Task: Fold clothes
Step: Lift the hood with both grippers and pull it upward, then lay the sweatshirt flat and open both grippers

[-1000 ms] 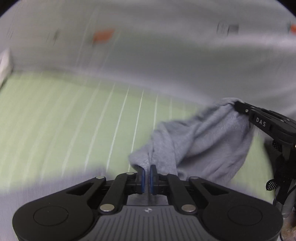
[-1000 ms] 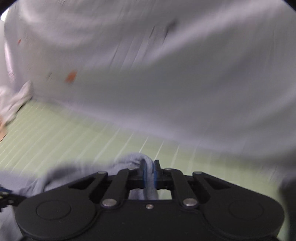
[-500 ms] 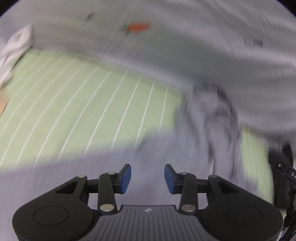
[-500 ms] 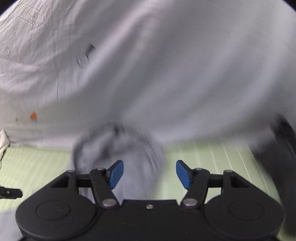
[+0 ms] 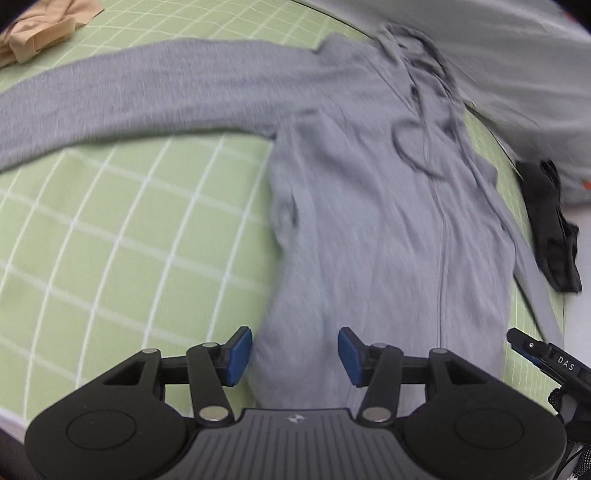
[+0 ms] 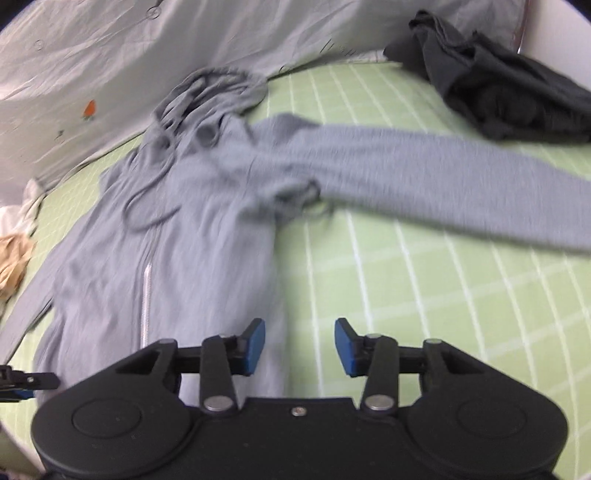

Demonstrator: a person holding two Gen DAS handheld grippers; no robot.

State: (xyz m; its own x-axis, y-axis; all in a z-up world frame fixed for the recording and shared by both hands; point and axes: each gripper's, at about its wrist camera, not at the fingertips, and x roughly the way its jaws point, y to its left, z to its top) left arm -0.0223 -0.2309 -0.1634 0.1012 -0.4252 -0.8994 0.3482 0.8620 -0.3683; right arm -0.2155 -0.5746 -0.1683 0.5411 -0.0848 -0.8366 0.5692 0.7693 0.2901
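Observation:
A grey zip hoodie (image 5: 369,206) lies spread front-up on the green checked sheet (image 5: 122,229), hood toward the far wall, its sleeves stretched out to the sides (image 5: 122,88) (image 6: 443,173). My left gripper (image 5: 293,356) is open and empty, just above the hoodie's bottom hem. My right gripper (image 6: 299,347) is open and empty, over the sheet at the hoodie's right bottom edge (image 6: 207,258). The tip of the right gripper shows at the lower right of the left wrist view (image 5: 546,360).
A dark garment (image 6: 506,88) lies crumpled at the far right of the bed; it also shows in the left wrist view (image 5: 550,229). A beige garment (image 5: 40,33) lies at the far left. A pale printed cloth (image 6: 147,66) hangs along the back.
One second ago both grippers were shut on the hoodie and held it up. They have opened and let it go; the hoodie now lies flat on the sheet.

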